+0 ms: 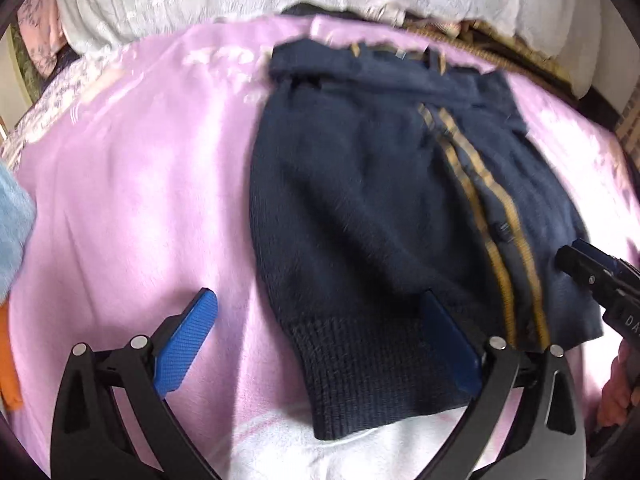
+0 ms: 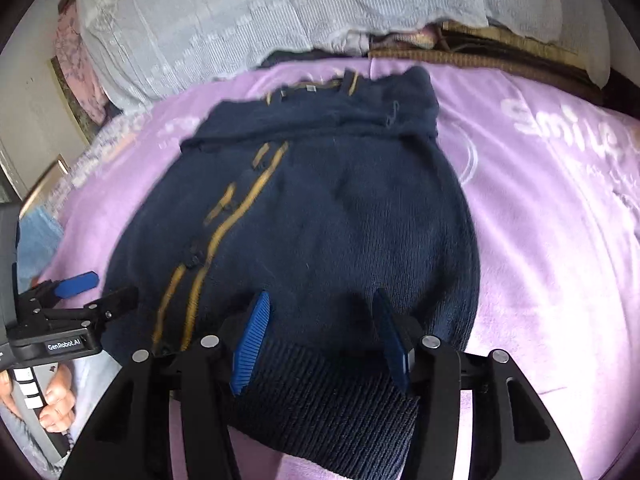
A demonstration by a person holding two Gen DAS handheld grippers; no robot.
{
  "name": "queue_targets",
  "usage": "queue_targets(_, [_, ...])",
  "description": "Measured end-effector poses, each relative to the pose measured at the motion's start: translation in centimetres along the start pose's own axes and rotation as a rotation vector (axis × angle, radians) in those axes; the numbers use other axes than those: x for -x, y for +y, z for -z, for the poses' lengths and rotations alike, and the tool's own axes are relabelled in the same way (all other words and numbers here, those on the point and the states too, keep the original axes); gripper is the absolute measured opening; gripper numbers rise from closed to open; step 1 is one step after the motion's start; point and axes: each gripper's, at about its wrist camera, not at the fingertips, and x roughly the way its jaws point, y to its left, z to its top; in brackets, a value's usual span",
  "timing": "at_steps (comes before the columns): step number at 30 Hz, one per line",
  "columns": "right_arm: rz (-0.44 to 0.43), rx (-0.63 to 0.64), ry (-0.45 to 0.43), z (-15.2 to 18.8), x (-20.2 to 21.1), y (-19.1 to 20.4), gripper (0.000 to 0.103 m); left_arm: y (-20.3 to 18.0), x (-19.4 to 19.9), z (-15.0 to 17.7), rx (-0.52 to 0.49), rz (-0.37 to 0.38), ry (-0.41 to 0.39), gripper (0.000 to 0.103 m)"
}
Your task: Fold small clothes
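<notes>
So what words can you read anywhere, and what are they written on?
"GenRobot.AI": white label on the left gripper, seen from the right wrist view.
"DA": cut-off white letters on the right gripper, at the edge of the left wrist view.
"smile": big white letters, upside down, on the pink blanket.
White print on the blanket's left side: too blurred to read.
Small neck tag on the navy cardigan: too small to read.

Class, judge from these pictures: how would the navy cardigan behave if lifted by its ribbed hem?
The cardigan would probably droop: its soft knit already lies rumpled near the collar. Its thick ribbed hem looks easy to grip. It may drag on the fuzzy pink blanket rather than slide.
</notes>
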Motion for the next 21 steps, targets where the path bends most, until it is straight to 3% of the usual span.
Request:
queue_targets(5, [-0.021,0.005,-0.081,-1.9,2.5,0.4,0.055,-1.2,2.7,-2.5,-0.043,-0.028,-0.098,0.099])
queue_targets(9, [-0.011,0.044,-0.151,-5.4,4.1,1.8,0.069,-2.3,4.8,-6.3,-0.056,-0.101,-0.195,0.099])
queue_targets(13, [0.009,0.037,-0.237,-8.7,5.8,2.5,0.074,-3.1,6.2,-9.5,-0.025,-0.127,-0.254,0.099])
queue_targets(17, [0.008,0.011,-0.282,-9.4,6.7,2.1,0.08,-3.5,6.4,-9.9,-0.005,-0.091,-0.268,0.099])
queue_targets(21, [0.032,0.007,-0.234,-8.0,5.6,0.8,0.08,-3.7,4.4,-8.4,-0.039,-0.099,-0.217,0.099])
